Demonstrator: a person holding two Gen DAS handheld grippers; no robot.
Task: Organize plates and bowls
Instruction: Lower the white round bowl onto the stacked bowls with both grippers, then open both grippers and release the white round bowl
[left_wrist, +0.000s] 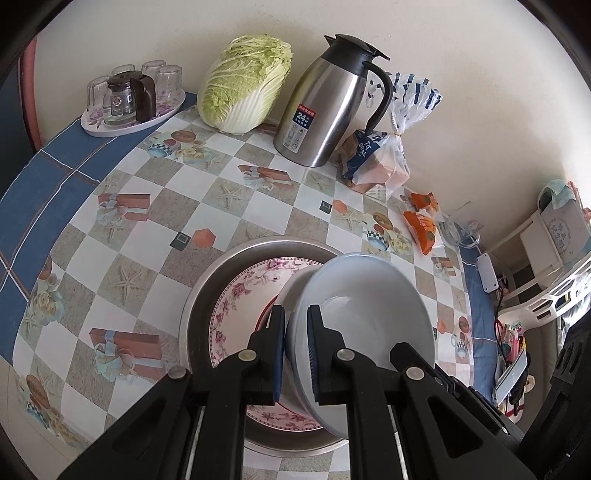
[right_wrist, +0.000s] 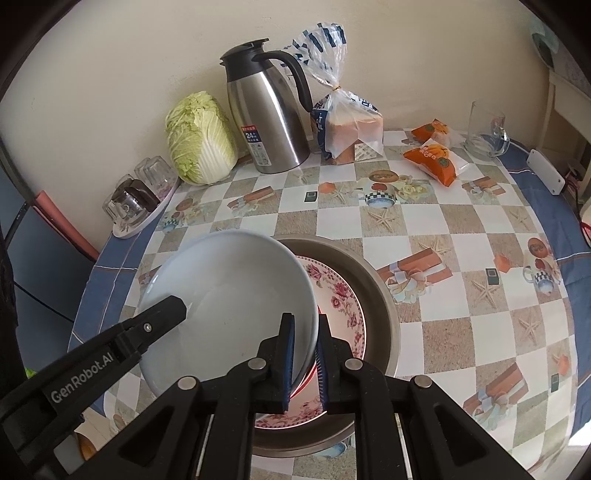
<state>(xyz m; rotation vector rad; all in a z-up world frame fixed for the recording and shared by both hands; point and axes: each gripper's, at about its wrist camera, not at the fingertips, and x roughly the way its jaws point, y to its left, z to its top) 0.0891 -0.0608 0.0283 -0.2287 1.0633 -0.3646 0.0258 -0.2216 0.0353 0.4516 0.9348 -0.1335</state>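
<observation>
A pale blue-grey bowl (left_wrist: 365, 314) (right_wrist: 229, 299) is held tilted above a floral-rimmed plate (left_wrist: 240, 306) (right_wrist: 343, 306) that lies in a steel basin (left_wrist: 207, 280) (right_wrist: 380, 295). My left gripper (left_wrist: 296, 328) is shut on the bowl's rim, one pad inside and one outside. My right gripper (right_wrist: 306, 332) is shut on the opposite rim of the same bowl. The left gripper also shows in the right wrist view (right_wrist: 162, 314) at the bowl's left edge. A red-edged dish under the bowl is mostly hidden.
At the back of the checked tablecloth stand a napa cabbage (left_wrist: 243, 85) (right_wrist: 199, 140), a steel thermos jug (left_wrist: 332, 107) (right_wrist: 269, 118), a bread bag (left_wrist: 384, 155) (right_wrist: 347, 125), orange snack packs (right_wrist: 432, 155), a glass mug (right_wrist: 485, 133) and a tray of glasses (left_wrist: 133, 99) (right_wrist: 140, 195).
</observation>
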